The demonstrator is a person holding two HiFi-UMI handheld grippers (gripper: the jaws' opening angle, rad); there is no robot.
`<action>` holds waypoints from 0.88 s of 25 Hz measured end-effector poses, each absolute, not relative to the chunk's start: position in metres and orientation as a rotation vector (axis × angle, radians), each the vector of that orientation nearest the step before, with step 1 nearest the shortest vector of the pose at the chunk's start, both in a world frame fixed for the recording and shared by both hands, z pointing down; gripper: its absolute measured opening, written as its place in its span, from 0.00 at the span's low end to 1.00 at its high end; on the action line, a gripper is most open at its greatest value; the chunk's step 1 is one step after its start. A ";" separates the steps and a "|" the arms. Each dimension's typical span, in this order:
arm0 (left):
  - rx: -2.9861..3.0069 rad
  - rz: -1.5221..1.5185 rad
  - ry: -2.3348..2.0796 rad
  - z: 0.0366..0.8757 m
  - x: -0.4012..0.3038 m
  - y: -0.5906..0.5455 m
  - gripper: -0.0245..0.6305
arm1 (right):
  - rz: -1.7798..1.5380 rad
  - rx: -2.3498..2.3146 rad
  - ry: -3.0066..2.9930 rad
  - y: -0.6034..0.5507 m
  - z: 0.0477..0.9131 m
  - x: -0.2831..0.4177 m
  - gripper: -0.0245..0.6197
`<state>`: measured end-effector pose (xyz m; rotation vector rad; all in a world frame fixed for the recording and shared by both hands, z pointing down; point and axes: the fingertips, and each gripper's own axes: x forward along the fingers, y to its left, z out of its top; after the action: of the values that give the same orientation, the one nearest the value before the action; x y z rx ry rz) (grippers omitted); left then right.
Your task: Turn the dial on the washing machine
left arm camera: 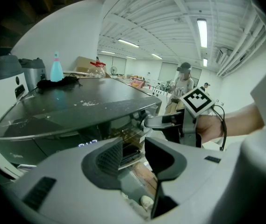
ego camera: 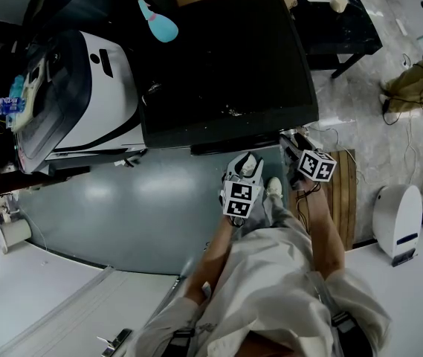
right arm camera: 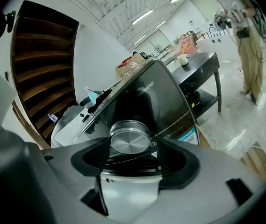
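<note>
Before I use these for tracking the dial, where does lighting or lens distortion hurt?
Head view: dim, the washing machine reads nearly black on top. Right gripper view: the dial is sharp with a soft sheen, but lines bow toward the edges. Left gripper view: bright ceiling lights, strong fisheye warp.

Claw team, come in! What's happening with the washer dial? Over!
Left claw open, empty. Right claw open, dial just ahead, not gripped. Nothing in between.

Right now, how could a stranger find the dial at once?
Start at the big dark washing machine with the flat top. On its front panel sits the dial, just ahead of the right tongs. It is the only round, shiny silver knob on that dark panel.
</note>
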<state>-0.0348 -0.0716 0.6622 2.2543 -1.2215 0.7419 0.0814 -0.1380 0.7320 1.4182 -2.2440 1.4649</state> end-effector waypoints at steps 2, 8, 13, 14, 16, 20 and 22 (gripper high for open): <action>2.258 0.745 -1.225 0.663 -0.036 -0.071 0.27 | 1.395 1.411 -2.234 -0.137 0.732 0.081 0.53; 2.255 0.742 -1.224 0.662 -0.037 -0.068 0.27 | 1.144 1.406 -2.196 -0.136 0.727 0.082 0.53; 2.248 0.742 -1.231 0.663 -0.039 -0.066 0.27 | 0.939 1.423 -2.174 -0.138 0.720 0.084 0.53; 2.247 0.742 -1.232 0.663 -0.039 -0.066 0.27 | 0.901 1.425 -2.170 -0.139 0.719 0.084 0.53; 2.247 0.741 -1.233 0.663 -0.040 -0.066 0.27 | 0.824 1.420 -2.157 -0.139 0.717 0.083 0.52; 2.244 0.746 -1.238 0.664 -0.043 -0.065 0.27 | 0.672 1.400 -2.119 -0.139 0.716 0.080 0.52; 2.242 0.752 -1.242 0.665 -0.045 -0.064 0.27 | 0.602 1.387 -2.094 -0.139 0.717 0.078 0.52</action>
<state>-0.0449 -0.0638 0.6650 2.2417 -1.2420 0.7519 0.0783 -0.1385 0.7165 1.3869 -2.0944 0.6018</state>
